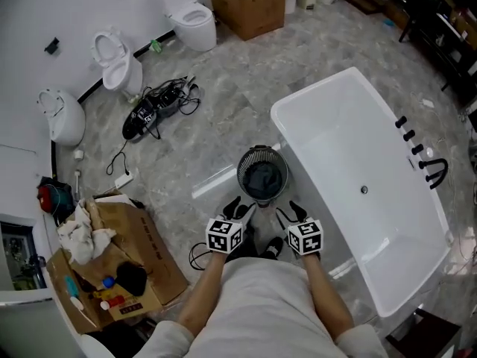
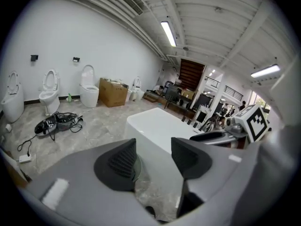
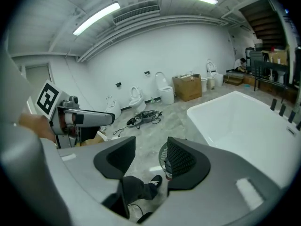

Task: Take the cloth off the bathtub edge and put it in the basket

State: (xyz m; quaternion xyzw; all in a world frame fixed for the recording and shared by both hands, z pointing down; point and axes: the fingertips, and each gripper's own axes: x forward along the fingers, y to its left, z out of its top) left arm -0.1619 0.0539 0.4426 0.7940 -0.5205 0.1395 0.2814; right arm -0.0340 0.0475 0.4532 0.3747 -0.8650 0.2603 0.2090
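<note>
**Both tongs empty, cloth in the basket**

Left tongs [image 1: 240, 209] are close in front of me at about 11 o'clock. In the left gripper view the jaws are parted, with a moderate gap and nothing between the pads. All I see through the gap is floor [image 1: 223, 125] and the white bathtub [image 1: 350, 125].

Right tongs [image 1: 291, 213] sit at about 1 o'clock, level with the left and apart from it. In the right gripper view the jaws are also about half spread and grip nothing. My shoe [image 3: 155, 181] shows below the gap, and the basket's mesh peeks out behind the right-hand pad.

The basket [image 1: 243, 176] is dead ahead at 12 o'clock, just beyond both tongs. It stands upright on the floor, just beside the near-left side of the tub. The cloth [image 1: 262, 179] is a dark bundle lying inside it, below the rim. Neither pair of tongs touches the basket or the cloth.

The bathtub runs from about 1 to 4 o'clock, with black taps [image 1: 434, 171] on its far right edge.

At 9 o'clock there's an open carton [image 1: 149, 245] with a pale rag [image 1: 82, 237] on it.

Farther out at 11 o'clock a cable tangle [image 1: 153, 110] lies on the floor. Toilets [image 1: 119, 62] line the wall beyond it. A big carton [image 1: 246, 10] sits at the far 12 o'clock.
</note>
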